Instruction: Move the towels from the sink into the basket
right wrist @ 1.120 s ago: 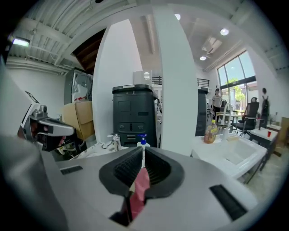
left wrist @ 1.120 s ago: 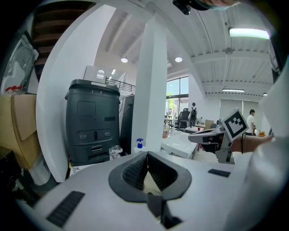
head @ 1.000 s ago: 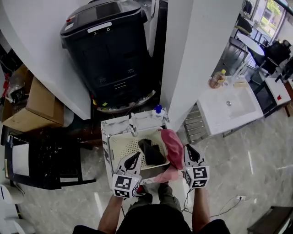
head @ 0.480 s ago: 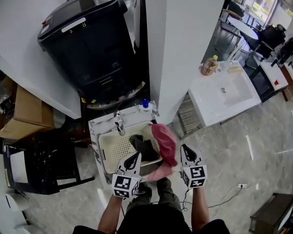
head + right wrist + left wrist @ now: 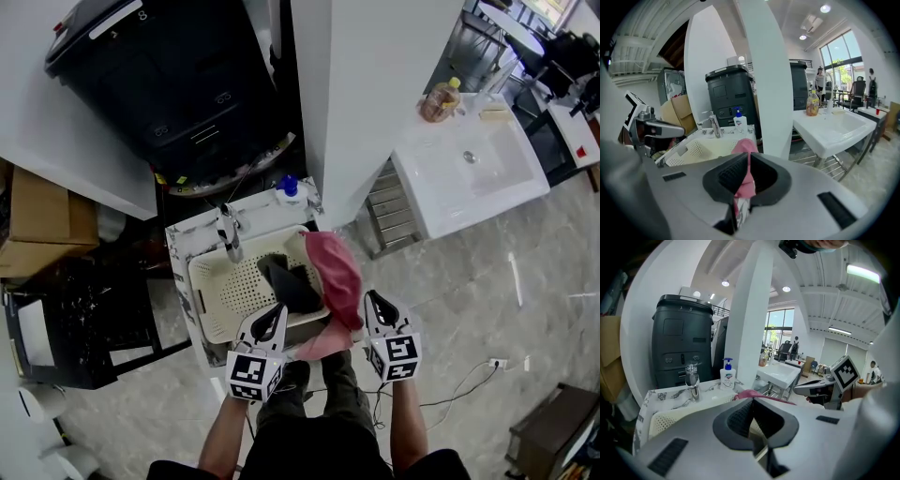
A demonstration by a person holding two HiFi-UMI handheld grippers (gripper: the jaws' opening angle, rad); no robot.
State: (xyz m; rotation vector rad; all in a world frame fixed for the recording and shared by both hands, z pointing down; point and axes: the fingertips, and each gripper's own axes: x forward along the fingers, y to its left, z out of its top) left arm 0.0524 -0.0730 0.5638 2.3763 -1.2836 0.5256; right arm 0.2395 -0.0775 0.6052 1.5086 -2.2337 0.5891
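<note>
1. Both grippers have come lower over the last second. The left gripper [image 5: 275, 315] now sits just off the front rim of the basket [image 5: 199, 302], and the right gripper [image 5: 375, 305] sits just off its front right corner.
2. My right gripper is clamped on the pink towel [image 5: 336, 270]. In the right gripper view the cloth stands up from between the closed pads and also hangs out below them.
3. My left gripper has its jaws pressed together. In the left gripper view a pink edge shows just past their tips. I cannot tell whether that edge is nipped or only lies behind them.
4. The pink towel is draped over the basket's right rim. Its upper part is bunched near the back right corner. Its lower end hangs outside the front right corner and runs across between my two grippers.
5. The black towel [image 5: 289, 286] lies inside the basket against the right side, touching the pink one.
6. The basket sits in the sink [image 5: 183, 251] and fills most of it.
7. The tap [image 5: 228, 236] stands at the sink's back edge, over the basket's back rim. A soap bottle [image 5: 286, 191] stands at the sink's back right corner.
</note>
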